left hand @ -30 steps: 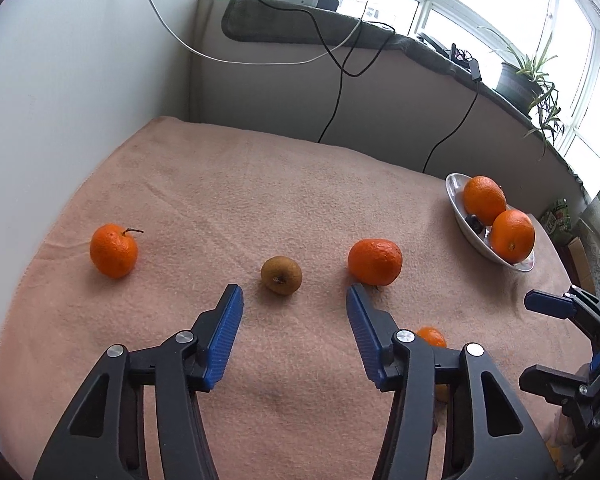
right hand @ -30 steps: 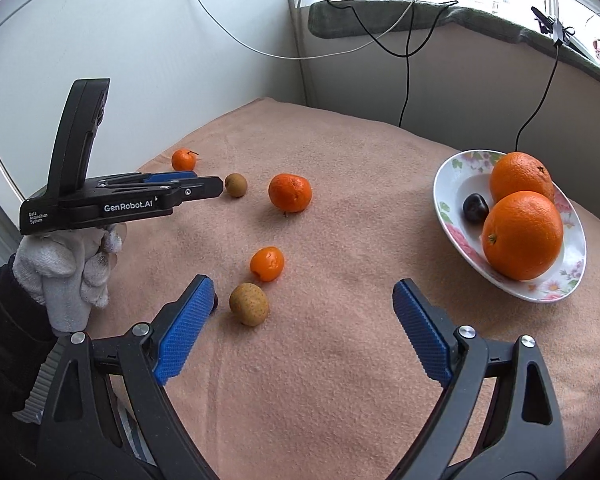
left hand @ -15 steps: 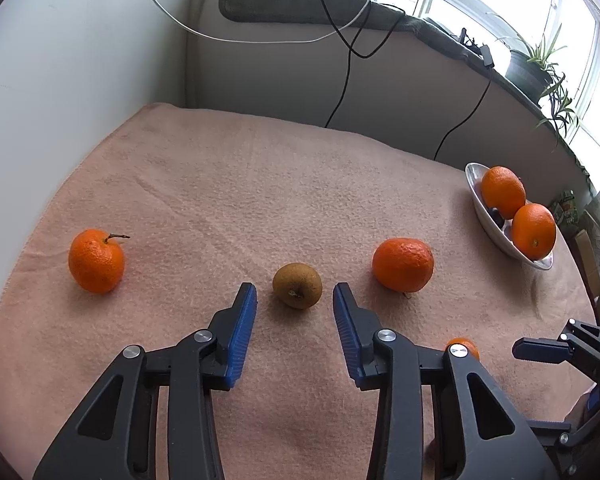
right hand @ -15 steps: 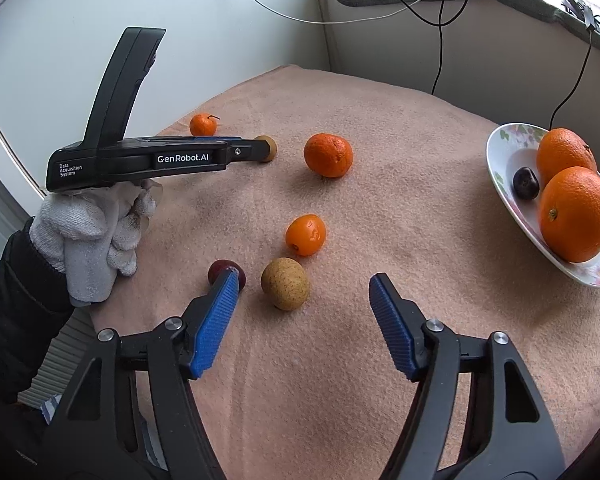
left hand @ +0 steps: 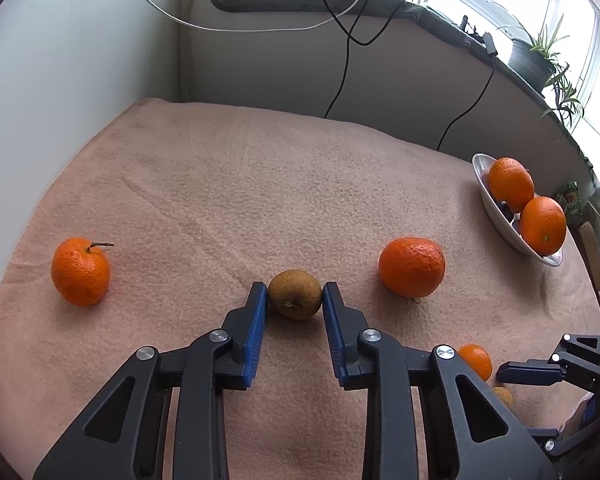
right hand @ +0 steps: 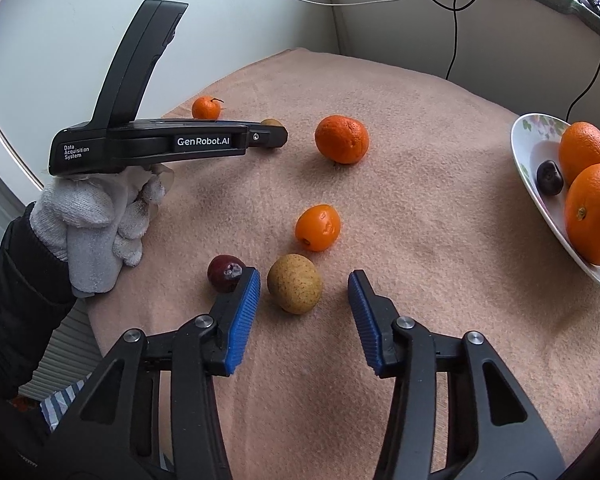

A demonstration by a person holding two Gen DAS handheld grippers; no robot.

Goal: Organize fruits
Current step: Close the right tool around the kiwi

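My left gripper (left hand: 294,289) is shut on a small brown fruit (left hand: 296,302) that rests on the pink cloth, with both blue pads against its sides. In the right wrist view, my right gripper (right hand: 303,278) has its jaws closing around a speckled yellow-brown fruit (right hand: 294,289). The left pad is close to that fruit and the right pad stands well clear. A dark red plum (right hand: 224,273) sits just outside the left finger. A small orange fruit (right hand: 317,227) lies just beyond.
A stemmed mandarin (left hand: 80,272) lies at the left and a larger mandarin (left hand: 411,267) right of centre. A flowered plate (right hand: 527,152) at the right edge holds two oranges and a dark plum. A gloved hand (right hand: 96,216) holds the left gripper. Walls and cables stand behind.
Both grippers came down closer to the cloth. The left jaws narrowed and closed onto the brown fruit. The right jaws narrowed around the yellow-brown fruit, and the plum came into view.
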